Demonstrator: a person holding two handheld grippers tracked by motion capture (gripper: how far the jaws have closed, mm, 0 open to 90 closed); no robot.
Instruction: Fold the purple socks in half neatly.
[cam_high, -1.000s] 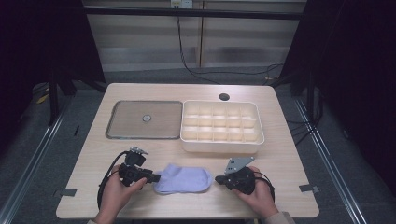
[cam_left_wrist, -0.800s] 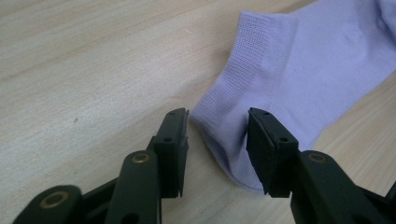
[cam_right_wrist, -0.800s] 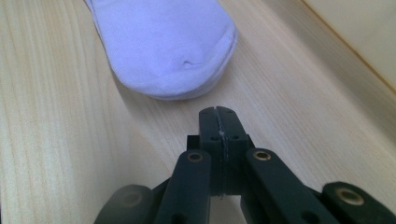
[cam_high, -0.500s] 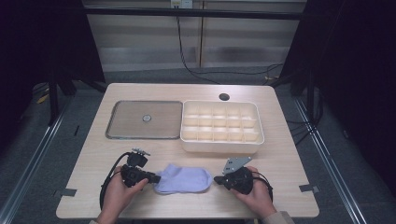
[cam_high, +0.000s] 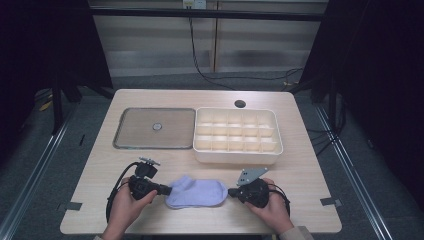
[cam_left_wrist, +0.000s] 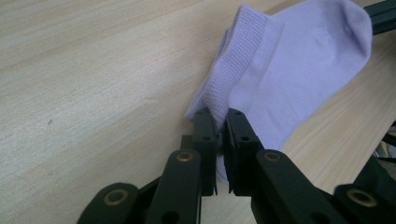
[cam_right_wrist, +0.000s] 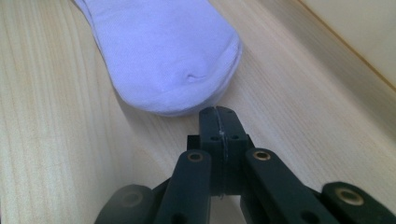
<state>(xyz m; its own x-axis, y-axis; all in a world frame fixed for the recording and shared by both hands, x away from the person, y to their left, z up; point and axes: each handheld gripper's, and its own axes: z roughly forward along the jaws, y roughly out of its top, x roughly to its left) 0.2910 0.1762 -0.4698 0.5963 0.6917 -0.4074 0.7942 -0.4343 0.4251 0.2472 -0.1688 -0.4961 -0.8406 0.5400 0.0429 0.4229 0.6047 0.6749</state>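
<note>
Lilac sock (cam_high: 196, 193) lies flat at the table's (cam_high: 300, 165) near edge, between both grippers. Left gripper (cam_left_wrist: 220, 122) jaws have just been closing and now pinch the sock's cuff. Right gripper (cam_right_wrist: 219, 117) jaws pressed together, empty, tip just beside the toe, touching or not I can't tell

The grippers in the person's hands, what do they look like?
Both are black. The left gripper and right gripper each have two flat black jaws on linked bars with brass-coloured pins. A black cable loops from the left one, and a grey three-cornered plate sits on the right one. A light beige sleeve cuff shows at the right wrist.
</note>
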